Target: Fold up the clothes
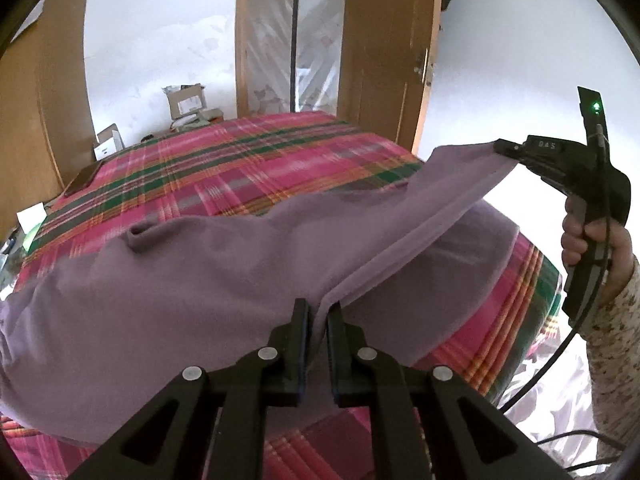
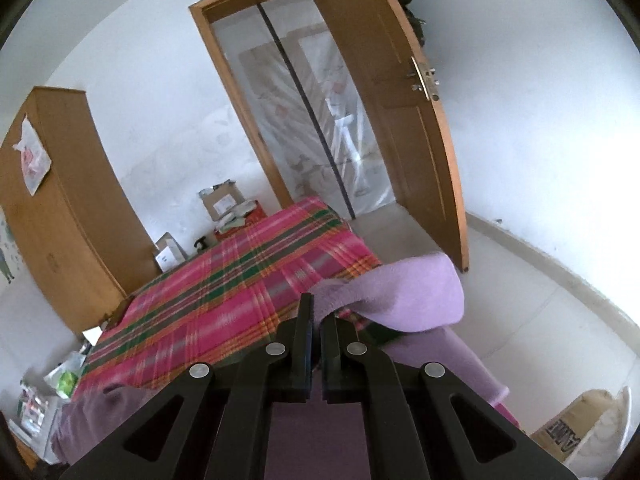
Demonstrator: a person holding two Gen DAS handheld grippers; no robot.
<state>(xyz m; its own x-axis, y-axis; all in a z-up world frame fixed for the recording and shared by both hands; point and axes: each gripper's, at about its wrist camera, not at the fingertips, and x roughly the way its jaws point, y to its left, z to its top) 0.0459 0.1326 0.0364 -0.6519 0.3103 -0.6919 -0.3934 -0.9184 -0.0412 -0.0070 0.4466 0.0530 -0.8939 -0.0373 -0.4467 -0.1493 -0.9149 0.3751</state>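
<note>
A purple garment (image 1: 192, 288) lies spread over a bed with a pink plaid cover (image 1: 224, 172). My left gripper (image 1: 319, 312) is shut on a fold of the purple cloth at the near edge. My right gripper (image 1: 505, 147) is off to the right, held in a hand (image 1: 588, 240), and is shut on another edge of the same garment, lifted above the bed. The cloth stretches taut between the two grippers. In the right wrist view the right gripper (image 2: 317, 312) pinches the purple garment (image 2: 404, 292), which curls over to the right of its fingers.
A wooden wardrobe (image 2: 60, 208) stands left of the bed. An open wooden door (image 2: 404, 92) and a doorway with a plastic curtain (image 2: 320, 120) are beyond it. Cardboard boxes (image 1: 186, 102) sit at the far wall. A cable (image 1: 552, 364) hangs from the right gripper.
</note>
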